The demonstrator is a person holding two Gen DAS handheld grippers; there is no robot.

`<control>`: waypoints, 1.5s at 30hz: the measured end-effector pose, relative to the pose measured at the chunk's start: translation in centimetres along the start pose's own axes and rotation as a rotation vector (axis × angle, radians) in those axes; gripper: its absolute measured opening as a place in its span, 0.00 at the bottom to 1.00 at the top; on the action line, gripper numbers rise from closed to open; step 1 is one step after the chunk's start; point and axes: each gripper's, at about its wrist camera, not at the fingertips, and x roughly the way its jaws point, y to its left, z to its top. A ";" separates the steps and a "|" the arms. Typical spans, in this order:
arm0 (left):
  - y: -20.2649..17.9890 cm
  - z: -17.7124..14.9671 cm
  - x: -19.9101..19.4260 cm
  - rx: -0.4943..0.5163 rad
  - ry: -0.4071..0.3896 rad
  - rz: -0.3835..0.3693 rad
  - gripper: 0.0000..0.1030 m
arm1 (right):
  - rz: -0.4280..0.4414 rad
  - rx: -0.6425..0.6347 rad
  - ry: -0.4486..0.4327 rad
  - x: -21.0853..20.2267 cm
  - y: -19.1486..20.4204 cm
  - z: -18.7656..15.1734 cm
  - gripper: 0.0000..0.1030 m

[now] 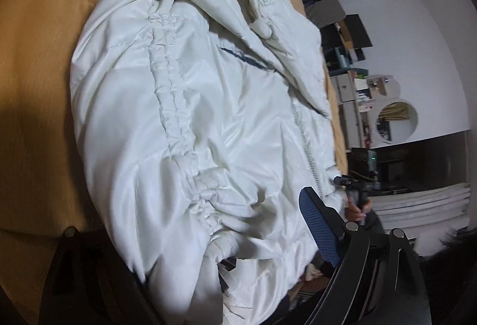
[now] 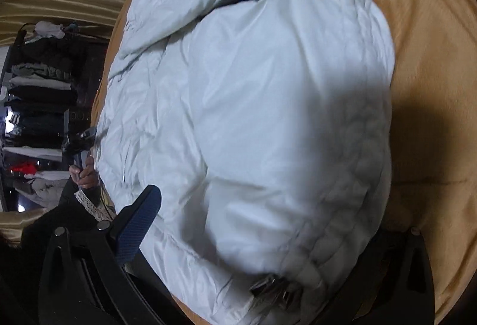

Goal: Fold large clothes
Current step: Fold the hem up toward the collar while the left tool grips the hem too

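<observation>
Jacket (image 1: pixel 208 116), white and puffy, is lying on the bed (image 1: pixel 38 80), both grippers (image 1: pixel 196 259) (image 2: pixel 265 253) are hovering with fingers (image 1: pixel 320 223) wide and empty, and its slippery, light, springy padding is probably asking for a deep grip at the hem.

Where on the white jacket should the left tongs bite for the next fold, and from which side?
Probably the gathered hem of the white jacket, nearest the left tongs. Come in low from the near edge: its bunched ridge stands up off the tan bedding, giving the open tongs something to pinch.
</observation>
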 end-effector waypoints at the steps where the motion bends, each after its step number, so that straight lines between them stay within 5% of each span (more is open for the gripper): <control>1: -0.1 0.1 0.3 -0.012 -0.001 0.018 0.83 | -0.043 -0.020 -0.009 0.0 0.3 -0.3 0.80; 2: -0.2 0.5 0.6 -0.031 0.001 0.053 0.70 | -0.086 -0.021 -0.012 0.0 0.5 0.0 0.55; 3: -0.4 0.8 0.9 -0.041 0.002 0.099 0.43 | -0.099 0.020 -0.022 -0.1 0.2 0.4 0.30; 6: -1.7 1.2 1.6 -0.031 -0.009 0.197 0.24 | -0.048 0.123 -0.059 -1.0 -0.5 2.0 0.15; 9: -4.8 1.1 -0.2 0.088 -0.052 0.260 0.18 | -0.108 0.040 -0.106 -2.8 2.4 1.9 0.12; 14: -10.0 0.0 -5.9 0.221 -0.137 0.247 0.18 | -0.117 -0.118 -0.249 -9.4 8.3 1.7 0.12; 17: -11.9 -2.9 -8.4 0.285 -0.116 0.208 0.18 | -0.136 -0.186 -0.283 -12.7 10.3 0.2 0.12; 23: -13.0 -10.4 -12.0 0.416 0.077 0.021 0.18 | -0.095 -0.377 -0.165 -16.4 11.6 -7.5 0.11; 27: -12.2 -10.2 -12.1 0.353 0.066 0.018 0.19 | -0.084 -0.401 -0.092 -15.5 11.5 -9.5 0.12; 32: -11.3 -3.2 -14.2 0.165 -0.074 -0.044 0.19 | -0.041 -0.282 -0.206 -15.9 11.0 -3.4 0.12; 37: -9.9 7.9 -12.2 -0.052 -0.184 -0.014 0.22 | 0.013 -0.032 -0.332 -16.3 8.0 8.6 0.14; 42: -3.8 17.6 -4.7 -0.319 -0.154 0.114 0.22 | 0.000 0.243 -0.362 -11.2 2.1 19.6 0.19; 45: 0.7 19.2 0.1 -0.453 -0.119 0.112 0.22 | 0.006 0.410 -0.346 -6.5 -3.2 22.9 0.19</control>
